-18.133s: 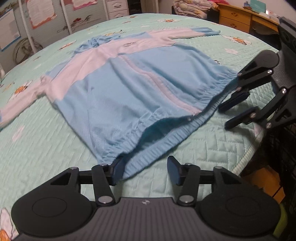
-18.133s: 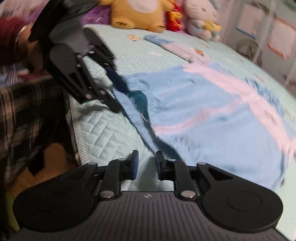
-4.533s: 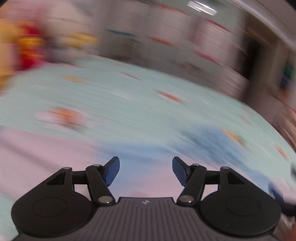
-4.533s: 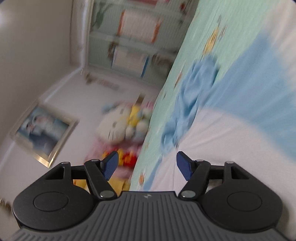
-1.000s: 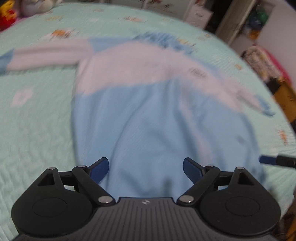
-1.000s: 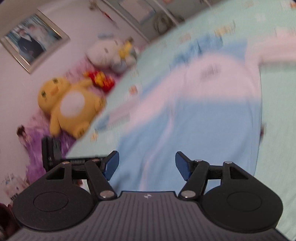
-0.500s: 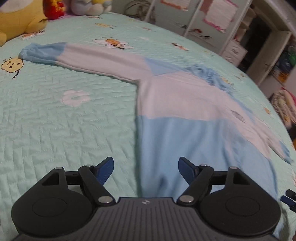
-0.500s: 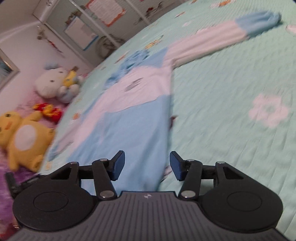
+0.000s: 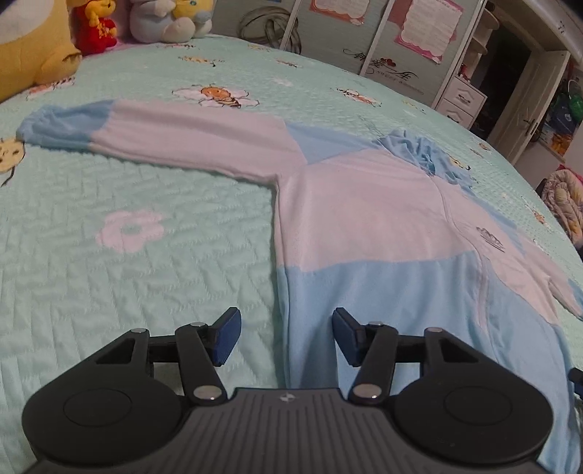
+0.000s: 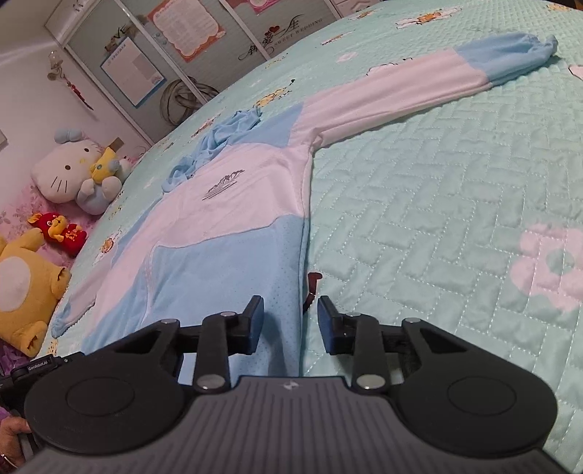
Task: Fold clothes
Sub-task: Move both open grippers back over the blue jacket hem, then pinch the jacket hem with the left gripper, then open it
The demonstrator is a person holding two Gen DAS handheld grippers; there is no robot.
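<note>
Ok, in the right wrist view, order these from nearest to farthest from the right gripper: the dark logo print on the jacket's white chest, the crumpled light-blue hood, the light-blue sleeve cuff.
From the right gripper:
1. Dark logo print on the white chest panel, ahead and slightly left.
2. Crumpled light-blue hood, farther up the jacket, left of centre.
3. Light-blue sleeve cuff, at the end of the outstretched sleeve, far upper right.

- "LOVE": decorative lettering [image 10: 118, 39] on the wardrobe door, upper left at about 11 o'clock in the right wrist view.
- "SWEET WEDDING": script decal [image 10: 282, 31] on the wardrobe panel, at about 12 o'clock in the same view.
- "GenRobot.AI": small print on the black device edge [image 10: 38, 365], at about 8 o'clock.
- Posters [image 10: 184, 23] on the wardrobe doors: print too small to read.
- Jacket chest logo [image 10: 223, 185]: lettering illegible.
</note>
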